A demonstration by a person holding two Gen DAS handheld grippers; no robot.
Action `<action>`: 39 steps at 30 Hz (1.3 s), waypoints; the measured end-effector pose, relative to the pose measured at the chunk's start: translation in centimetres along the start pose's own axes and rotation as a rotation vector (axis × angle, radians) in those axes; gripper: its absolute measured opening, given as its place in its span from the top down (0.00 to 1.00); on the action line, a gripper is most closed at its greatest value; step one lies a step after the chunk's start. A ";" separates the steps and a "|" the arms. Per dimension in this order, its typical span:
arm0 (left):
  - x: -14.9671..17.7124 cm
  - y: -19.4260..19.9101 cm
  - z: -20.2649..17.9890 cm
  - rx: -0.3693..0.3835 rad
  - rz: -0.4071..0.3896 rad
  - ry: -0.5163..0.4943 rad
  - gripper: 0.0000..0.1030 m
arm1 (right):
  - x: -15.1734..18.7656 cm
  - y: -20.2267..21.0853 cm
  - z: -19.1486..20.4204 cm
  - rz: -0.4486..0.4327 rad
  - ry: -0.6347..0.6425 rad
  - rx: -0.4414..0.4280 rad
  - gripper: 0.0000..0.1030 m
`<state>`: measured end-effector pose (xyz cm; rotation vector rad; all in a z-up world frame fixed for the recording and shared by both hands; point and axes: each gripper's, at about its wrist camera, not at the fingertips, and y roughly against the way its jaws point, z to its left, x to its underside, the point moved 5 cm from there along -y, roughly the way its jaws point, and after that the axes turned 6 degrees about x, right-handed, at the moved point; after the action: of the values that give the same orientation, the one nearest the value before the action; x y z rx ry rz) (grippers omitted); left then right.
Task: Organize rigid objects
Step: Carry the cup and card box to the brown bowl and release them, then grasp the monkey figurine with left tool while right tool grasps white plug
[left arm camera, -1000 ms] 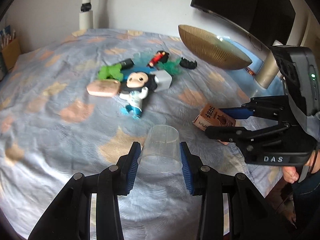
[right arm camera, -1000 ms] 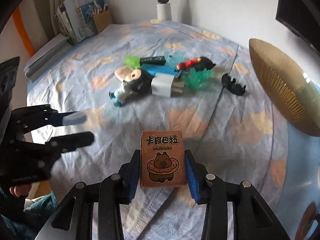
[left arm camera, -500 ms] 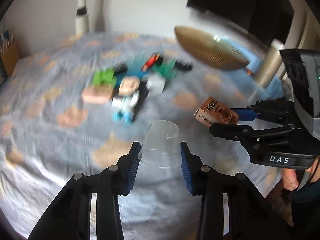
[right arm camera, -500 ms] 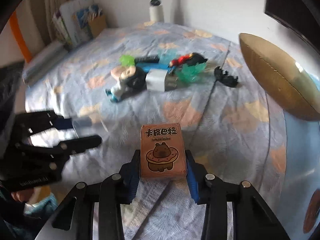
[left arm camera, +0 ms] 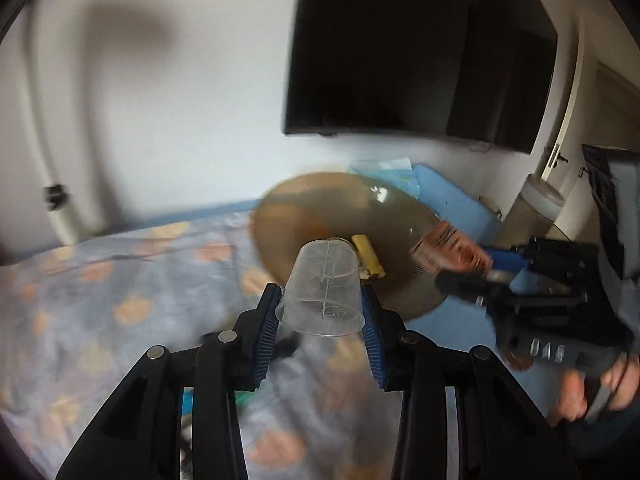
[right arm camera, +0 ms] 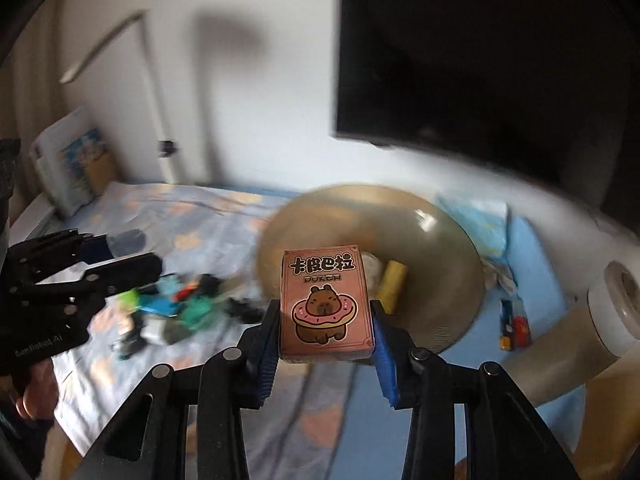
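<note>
Card box point(right arm camera: 326, 302) reading "POKER", clamped in right jaws; left jaws grip measuring cup point(left arm camera: 322, 288)

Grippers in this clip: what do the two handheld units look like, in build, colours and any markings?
Both are black, angular plastic linkage frames with silver pivot screws and ribbed blue pads lining the fingers. The left gripper carries pale "GenRobot.AI" lettering on its body, seen from the right wrist view. The right gripper shows blurred white letters on its body in the left wrist view. Bare hands grip the handles; no cables visible.

Left tool point(left arm camera: 321, 312) clamped, raised; right tool point(right arm camera: 326, 322) likewise clamped.
</note>
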<state>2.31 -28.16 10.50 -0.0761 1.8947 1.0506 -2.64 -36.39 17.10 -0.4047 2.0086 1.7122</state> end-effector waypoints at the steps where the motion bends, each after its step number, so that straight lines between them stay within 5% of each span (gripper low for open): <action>1: -0.2 -1.5 -0.4 0.004 0.017 -0.004 0.65 | 0.0 -0.7 -0.4 0.019 -0.007 0.000 0.61; 5: 0.1 -4.7 -1.2 -0.051 0.064 -0.007 0.64 | 0.4 -3.4 -1.9 0.091 -0.032 -0.005 0.61; 8: -0.1 -5.3 -0.5 -0.055 0.059 0.013 0.35 | 0.8 -4.8 -2.8 0.121 -0.049 -0.013 0.59; 9: -0.2 -5.2 -0.1 -0.069 0.052 0.023 0.27 | 0.8 -5.2 -3.0 0.126 -0.057 -0.017 0.48; 11: -0.4 -3.9 1.1 -0.061 0.027 0.049 0.26 | 0.7 -5.5 -3.9 0.120 -0.099 0.014 0.41; 16: 0.4 2.8 5.1 -0.037 -0.065 0.143 0.26 | 0.2 -2.4 -4.2 0.041 -0.147 -0.012 0.41; 25: 3.8 14.6 11.0 -0.203 -0.179 0.158 0.26 | -1.8 3.4 1.9 -0.085 -0.108 -0.084 0.38; 29: 6.4 18.2 13.8 -0.218 -0.215 0.218 0.26 | -2.5 5.5 5.8 -0.143 -0.073 -0.147 0.24; 35: 13.2 15.8 15.3 -0.152 -0.089 0.253 0.26 | 0.7 3.9 11.8 -0.123 0.011 -0.175 0.20; 39: 17.5 11.6 14.4 -0.152 0.058 0.226 0.26 | 5.0 -0.2 14.9 -0.017 0.054 -0.188 0.20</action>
<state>-2.70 -4.74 1.94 -0.2374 2.0248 1.2688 -4.43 -21.39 12.62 -0.5345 1.8806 1.9052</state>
